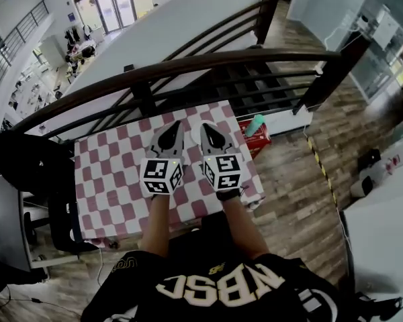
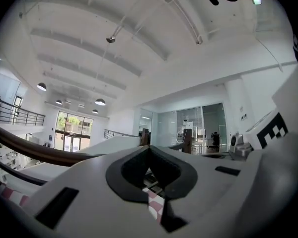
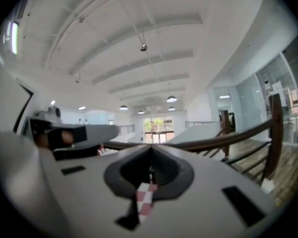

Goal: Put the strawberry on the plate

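1. The grey, marker-cubed left gripper [image 1: 177,127] is at the centre of the frame, over the red-and-white chequered tablecloth [image 1: 107,180]. Its jaws meet tip to tip and hold nothing; only cloth shows through the gap behind the tips.
2. The matching right gripper [image 1: 205,127] is just beside it, to the right in the frame. Its jaws are also pressed together and empty.
3. The dark curved wooden handrail [image 1: 188,66] crosses the frame above the table.
4. The strawberry and the plate cannot be located in any view.
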A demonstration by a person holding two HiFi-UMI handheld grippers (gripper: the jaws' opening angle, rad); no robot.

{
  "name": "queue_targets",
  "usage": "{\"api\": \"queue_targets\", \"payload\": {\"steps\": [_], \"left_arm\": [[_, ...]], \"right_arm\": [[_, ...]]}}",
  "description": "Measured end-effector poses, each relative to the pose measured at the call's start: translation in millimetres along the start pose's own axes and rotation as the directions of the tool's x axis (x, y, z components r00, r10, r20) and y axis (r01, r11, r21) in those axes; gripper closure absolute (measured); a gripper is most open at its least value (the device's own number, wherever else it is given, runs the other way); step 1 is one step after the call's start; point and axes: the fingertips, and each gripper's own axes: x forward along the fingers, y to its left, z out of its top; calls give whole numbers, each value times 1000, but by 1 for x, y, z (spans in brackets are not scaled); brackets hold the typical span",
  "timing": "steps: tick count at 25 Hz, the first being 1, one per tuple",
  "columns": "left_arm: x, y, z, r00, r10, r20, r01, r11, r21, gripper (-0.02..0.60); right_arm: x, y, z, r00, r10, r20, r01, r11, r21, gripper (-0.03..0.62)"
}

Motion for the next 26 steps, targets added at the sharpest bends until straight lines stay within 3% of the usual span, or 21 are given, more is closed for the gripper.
{"api": "queue_targets", "payload": {"steps": [11, 17, 26], "left_arm": [[-27, -1, 27, 999, 0, 51, -2, 999, 50, 566], [-41, -6, 25, 997, -23, 79, 21, 1000, 16, 566], [-43, -10, 15, 997, -1, 80, 1, 1000, -12, 566]], "right_arm": [[-18, 27, 33, 996, 2, 92, 2, 999, -34, 577], [-25, 36, 31, 995, 13, 99, -12, 1000, -11, 577], [-36, 29, 23, 997, -8, 80, 10, 1000, -29, 577]]}}
